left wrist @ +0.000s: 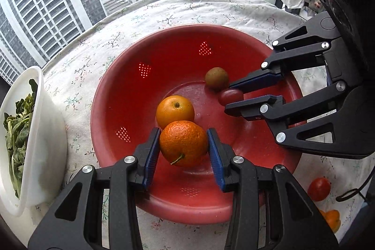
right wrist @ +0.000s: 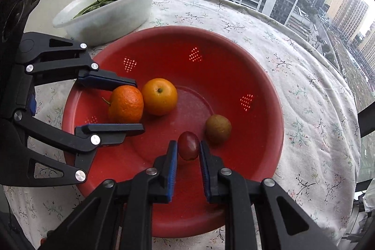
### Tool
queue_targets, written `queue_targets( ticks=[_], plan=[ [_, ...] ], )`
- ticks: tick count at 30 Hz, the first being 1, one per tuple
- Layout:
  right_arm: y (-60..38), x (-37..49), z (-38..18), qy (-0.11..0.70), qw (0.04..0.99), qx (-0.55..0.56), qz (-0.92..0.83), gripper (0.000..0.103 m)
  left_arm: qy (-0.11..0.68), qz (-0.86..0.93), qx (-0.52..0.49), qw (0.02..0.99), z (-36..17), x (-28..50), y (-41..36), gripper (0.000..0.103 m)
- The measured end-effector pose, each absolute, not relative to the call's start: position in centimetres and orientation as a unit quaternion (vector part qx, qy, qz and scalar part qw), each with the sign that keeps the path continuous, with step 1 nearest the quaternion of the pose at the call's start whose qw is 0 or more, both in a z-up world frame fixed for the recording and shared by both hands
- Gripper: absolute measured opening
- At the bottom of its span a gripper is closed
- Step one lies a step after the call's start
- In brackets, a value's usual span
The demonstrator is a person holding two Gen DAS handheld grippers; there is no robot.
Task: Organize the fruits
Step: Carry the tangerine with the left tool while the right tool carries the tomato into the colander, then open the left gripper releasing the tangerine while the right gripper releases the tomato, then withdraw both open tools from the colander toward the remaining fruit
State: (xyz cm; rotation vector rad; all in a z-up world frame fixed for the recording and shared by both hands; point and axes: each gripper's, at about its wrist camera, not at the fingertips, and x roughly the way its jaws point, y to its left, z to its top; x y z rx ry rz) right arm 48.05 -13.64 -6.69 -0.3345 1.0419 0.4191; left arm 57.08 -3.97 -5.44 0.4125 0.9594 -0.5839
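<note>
Both claws are down inside the red plastic colander bowl (left wrist: pixel 112 95), each with fruit in its pads; this looks like the placing step, fruit delivered but not let go.

Left gripper (left wrist: pixel 184 144): partly closed, blue pads pressed on both sides of the rough-skinned orange mandarin with a short stem (left wrist: pixel 184 143). It sits low over the bowl's near inner slope, touching or just beside the smooth round orange (left wrist: pixel 175 111) behind it.

Right gripper (right wrist: pixel 188 149): nearly fully closed, pinching the small dark-red oval tomato (right wrist: pixel 188 145) at the bowl floor. The brown fuzzy kiwi (right wrist: pixel 218 129) is just beside it, farther in.

Next move, likely: open both claws and lift clear without nudging neighbouring fruit. Can't tell whether either fruit already rests on the bowl.

Farther out, on the floral white tablecloth (left wrist: pixel 178 11): a red tomato (left wrist: pixel 319 189) and an orange piece (left wrist: pixel 332 222), outside the bowl, probably next to collect. The white plastic tub of leafy greens (right wrist: pixel 112 13) stands beside the bowl's rim.
</note>
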Motion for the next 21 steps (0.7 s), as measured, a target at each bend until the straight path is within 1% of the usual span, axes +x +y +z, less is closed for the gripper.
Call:
queue_targets(
  ticks=[4, 5, 6, 7, 8, 12, 15, 16, 17, 19, 20, 21],
  plan=[
    [-13.5, 47.9, -6.8, 0.488, 0.835, -0.163, 0.192, 0.02, 0.447, -0.275, 0.192, 0.829, -5.4, 56.6, -3.8, 0.039],
    [-13.5, 47.8, -6.8, 0.488, 0.836, -0.164, 0.191, 0.02, 0.445, -0.276, 0.192, 0.83, -5.3, 56.5, -3.7, 0.042],
    [-13.5, 47.8, -6.8, 0.488, 0.836, -0.165, 0.19, 0.02, 0.444, -0.275, 0.193, 0.831, -5.2, 56.4, -3.7, 0.048],
    [-13.3, 47.7, -6.9, 0.487, 0.836, -0.166, 0.189, 0.021, 0.44, -0.273, 0.196, 0.833, -5.2, 56.2, -3.8, 0.053],
    [-13.3, 47.6, -6.8, 0.487, 0.836, -0.167, 0.189, 0.022, 0.439, -0.269, 0.2, 0.834, -5.2, 56.1, -3.8, 0.061],
    [-13.1, 47.4, -6.8, 0.487, 0.836, -0.168, 0.188, 0.024, 0.436, -0.267, 0.197, 0.836, -4.9, 55.5, -3.8, 0.061],
    [-12.9, 47.2, -6.7, 0.486, 0.837, -0.169, 0.185, 0.028, 0.433, -0.262, 0.193, 0.84, -4.6, 55.0, -3.6, 0.061],
    [-12.8, 47.2, -6.5, 0.484, 0.839, -0.169, 0.182, 0.036, 0.431, -0.26, 0.191, 0.842, -4.4, 54.7, -3.6, 0.061],
    [-12.9, 47.1, -6.3, 0.48, 0.842, -0.168, 0.18, 0.047, 0.429, -0.258, 0.189, 0.845, -4.1, 54.4, -3.4, 0.063],
    [-13.0, 46.3, -5.4, 0.466, 0.851, -0.165, 0.179, 0.055, 0.418, -0.253, 0.185, 0.852, -3.5, 53.5, -3.2, 0.069],
    [-13.1, 45.8, -4.8, 0.455, 0.857, -0.162, 0.182, 0.059, 0.413, -0.249, 0.182, 0.857, -3.2, 52.9, -2.9, 0.077],
    [-13.3, 45.2, -4.1, 0.443, 0.863, -0.16, 0.184, 0.061, 0.409, -0.243, 0.179, 0.861, -2.8, 52.5, -2.5, 0.082]
  ],
)
